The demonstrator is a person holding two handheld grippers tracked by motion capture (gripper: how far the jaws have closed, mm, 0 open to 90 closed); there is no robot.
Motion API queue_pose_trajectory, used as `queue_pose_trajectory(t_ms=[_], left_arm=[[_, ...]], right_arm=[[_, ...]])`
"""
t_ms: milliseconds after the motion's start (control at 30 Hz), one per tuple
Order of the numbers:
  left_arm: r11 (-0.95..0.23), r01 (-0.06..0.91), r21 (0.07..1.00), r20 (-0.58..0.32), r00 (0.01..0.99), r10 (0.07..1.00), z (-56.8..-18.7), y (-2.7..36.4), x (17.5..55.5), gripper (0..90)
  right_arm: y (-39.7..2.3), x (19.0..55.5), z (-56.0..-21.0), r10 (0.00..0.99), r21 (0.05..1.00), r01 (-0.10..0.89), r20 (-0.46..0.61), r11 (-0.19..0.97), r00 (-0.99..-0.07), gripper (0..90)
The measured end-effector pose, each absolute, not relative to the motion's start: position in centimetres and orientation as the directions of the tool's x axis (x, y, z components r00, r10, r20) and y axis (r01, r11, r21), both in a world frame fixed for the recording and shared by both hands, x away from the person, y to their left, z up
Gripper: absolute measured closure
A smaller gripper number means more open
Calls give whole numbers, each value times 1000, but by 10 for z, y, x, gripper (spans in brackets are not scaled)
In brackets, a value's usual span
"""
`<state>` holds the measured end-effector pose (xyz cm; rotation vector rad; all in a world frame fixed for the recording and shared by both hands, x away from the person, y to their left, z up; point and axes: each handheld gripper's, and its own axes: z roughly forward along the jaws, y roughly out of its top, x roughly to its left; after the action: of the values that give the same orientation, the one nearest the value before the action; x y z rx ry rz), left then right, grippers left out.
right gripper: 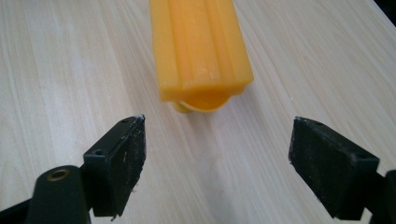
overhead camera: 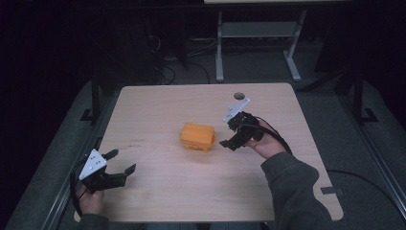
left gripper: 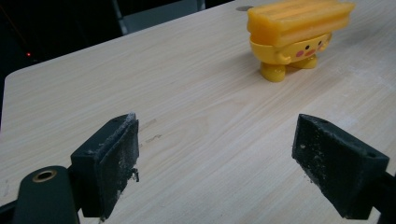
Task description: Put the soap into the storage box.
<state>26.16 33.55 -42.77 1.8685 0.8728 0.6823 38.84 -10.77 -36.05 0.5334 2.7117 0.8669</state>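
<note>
The right tongs [overhead camera: 229, 137] are spread wide and pinch nothing. In the high view they hover low over the bench [overhead camera: 158, 103], just to the right of the toy [overhead camera: 197, 136], with the jaws turned toward it. In the right gripper view [right gripper: 217, 163] the toy [right gripper: 200, 51] stands ahead of the gap between the two black jaws, near but not between them and not touching them.

The left tongs [overhead camera: 120, 162] are also spread and empty. They are at the near left part of the bench, well apart from the toy, and they point toward it. In the left gripper view [left gripper: 217, 158] the toy [left gripper: 294, 35] is far ahead, beyond the right jaw, at the upper right.

The toy stands upright near the middle of the bench. It is a small yellow-orange figure. On top it has a flat, long orange block with grooves along its length. Under the block is a round yellow body with two short feet, small arms, dark eyes and pink cheeks. The face looks toward the left tongs.

The bench is pale wood with rounded corners and a round hole [overhead camera: 238, 96] at the far edge. A person's hand [overhead camera: 268, 143] holds the right tongs.
</note>
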Motion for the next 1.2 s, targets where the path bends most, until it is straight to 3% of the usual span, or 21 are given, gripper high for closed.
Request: queue_pose_trajectory(t_ms=[1200], left_arm=[[-332,292,897,102,594,798,-430,334,262,139]], right_arm=[[-163,365,-380,511,630,357,-73,689,-857,183]])
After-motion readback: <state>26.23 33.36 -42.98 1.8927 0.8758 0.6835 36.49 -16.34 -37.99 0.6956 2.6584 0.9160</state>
